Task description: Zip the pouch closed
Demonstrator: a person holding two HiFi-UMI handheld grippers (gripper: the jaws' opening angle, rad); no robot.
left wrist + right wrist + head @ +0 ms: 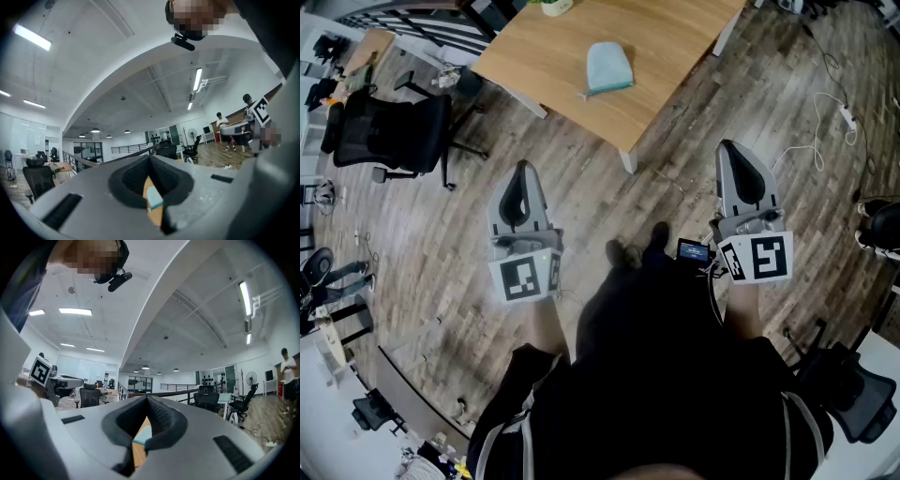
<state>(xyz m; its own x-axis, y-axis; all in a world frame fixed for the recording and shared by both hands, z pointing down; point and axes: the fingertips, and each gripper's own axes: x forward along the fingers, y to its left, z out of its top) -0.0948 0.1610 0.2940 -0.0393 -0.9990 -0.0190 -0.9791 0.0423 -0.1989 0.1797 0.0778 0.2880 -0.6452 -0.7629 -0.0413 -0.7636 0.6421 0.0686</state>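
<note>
The surface (675, 56) is a light wood slab with a smooth, fine-grained top and white legs, set on a floor (609, 187) of dark, streaky planks. Both tools are made of matte grey plastic, each tapering to a point, with ribbed black pads lining the inner faces and a white cube with black square markers at the rear.

The left tool (523, 173) and the right tool (733, 155) are held level in front of the person, well apart from each other, and are pointed toward the surface's near corner. Neither is touching anything. In each gripper view the pads are seen pressed together at the tips (150, 157) (147, 399), with nothing pinched between them.

The pouch (608, 67) is laid flat on the surface, between its middle and its near edge, well ahead of both tools. It is of soft pale blue fabric, rounded at the far end and straight at the near end. Whether its zip is open cannot be told.
</note>
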